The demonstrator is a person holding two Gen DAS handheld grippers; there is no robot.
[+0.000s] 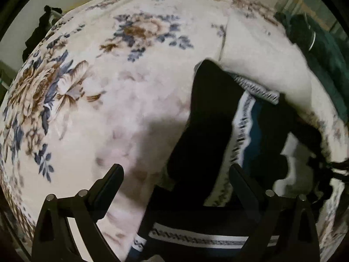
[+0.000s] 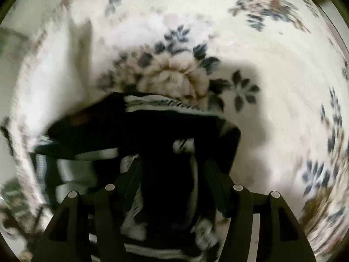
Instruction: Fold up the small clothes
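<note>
Fold half made: dark garment (image 1: 209, 118) doubled on my blanket (image 1: 91, 113); left gripper (image 1: 176, 174) released, right gripper (image 2: 172, 168) spread astride it, ungripped.

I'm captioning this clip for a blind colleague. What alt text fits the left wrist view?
Open left tongs hang over a dark garment with patterned white bands, lying bunched on a cream floral blanket. The fabric lies between the fingers, which do not press on it. A white pillow sits beyond the garment, with dark green cloth at the far right.
</note>
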